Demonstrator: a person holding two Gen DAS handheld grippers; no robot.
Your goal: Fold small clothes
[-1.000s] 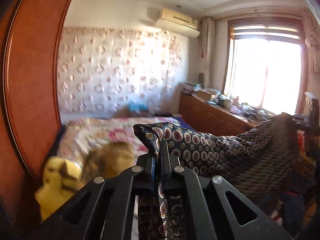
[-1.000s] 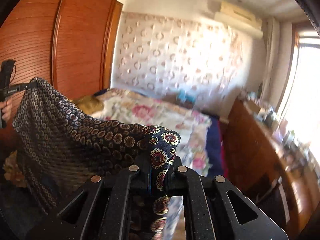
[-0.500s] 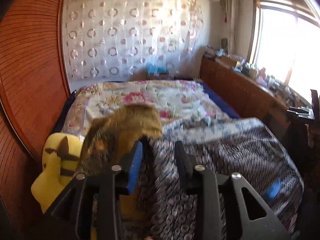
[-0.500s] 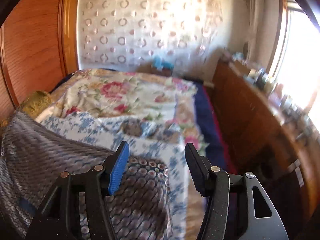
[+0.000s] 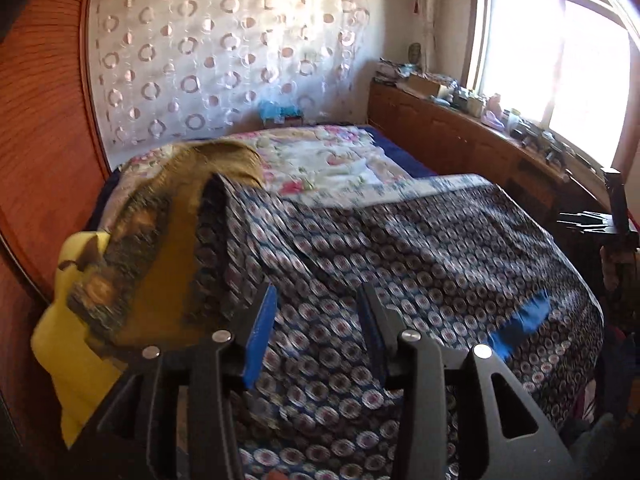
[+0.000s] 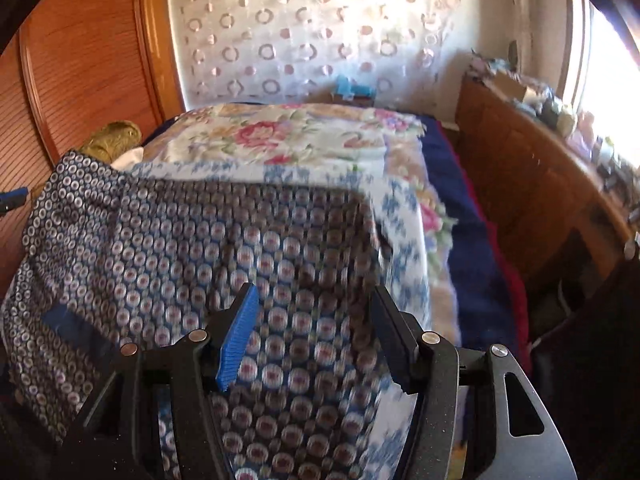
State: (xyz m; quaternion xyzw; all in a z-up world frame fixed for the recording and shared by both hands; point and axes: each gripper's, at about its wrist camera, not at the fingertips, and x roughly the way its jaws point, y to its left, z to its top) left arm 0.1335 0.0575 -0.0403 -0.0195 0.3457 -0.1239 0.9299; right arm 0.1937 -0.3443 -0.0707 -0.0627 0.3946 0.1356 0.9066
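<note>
A dark navy garment with a round medallion print [image 5: 420,264] lies spread flat across the near end of the bed; it also shows in the right wrist view [image 6: 224,248]. A blue patch [image 5: 520,324] sits on its right part. My left gripper [image 5: 316,308] is open and empty, just above the garment's near edge. My right gripper [image 6: 316,312] is open and empty, over the garment's right portion. The other gripper's dark frame [image 5: 600,220] shows at the right edge of the left wrist view.
A floral bedspread [image 6: 288,140] covers the bed. An olive-brown cloth [image 5: 168,216] and a yellow plush [image 5: 68,364] lie at the left by the wooden wardrobe [image 5: 40,120]. A cluttered wooden cabinet [image 6: 532,168] runs along the right under the window.
Both grippers held the garment up a second ago, then opened and let it drop. It now lies spread on the bed, and both jaws stand wider than half a second ago.
</note>
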